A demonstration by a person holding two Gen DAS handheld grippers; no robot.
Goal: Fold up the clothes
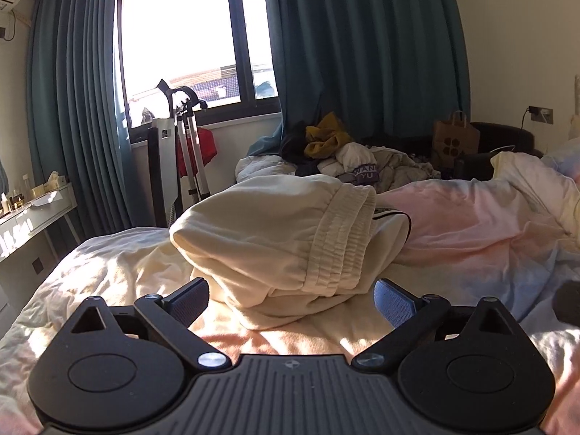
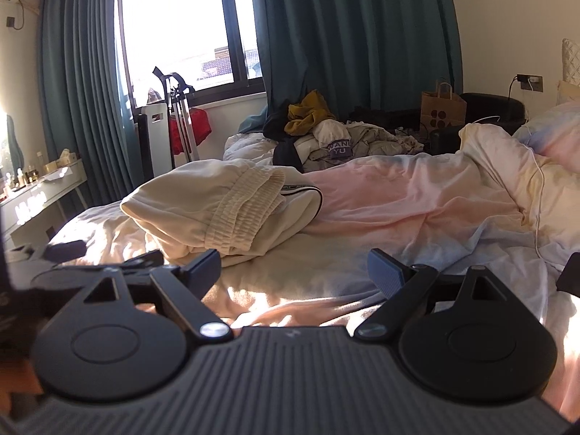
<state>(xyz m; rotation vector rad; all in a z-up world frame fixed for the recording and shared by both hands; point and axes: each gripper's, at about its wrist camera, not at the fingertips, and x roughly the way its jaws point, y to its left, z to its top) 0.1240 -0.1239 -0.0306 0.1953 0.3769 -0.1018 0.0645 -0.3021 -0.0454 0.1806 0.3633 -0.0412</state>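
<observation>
A cream garment (image 1: pixel 268 239) with a ribbed elastic waistband lies bunched in a folded heap on the bed. It also shows in the right wrist view (image 2: pixel 203 206), left of centre. My left gripper (image 1: pixel 291 301) is open, its fingers to either side of the garment's near edge, holding nothing. My right gripper (image 2: pixel 293 272) is open and empty over the bedsheet, to the right of the garment. The left gripper's body shows at the left edge of the right wrist view (image 2: pixel 90 264).
A pastel pink and blue duvet (image 1: pixel 471 224) covers the bed. A pile of mixed clothes (image 1: pixel 344 156) lies at the far side. A paper bag (image 1: pixel 455 137), a white dresser (image 1: pixel 32 217), teal curtains and a window stand beyond.
</observation>
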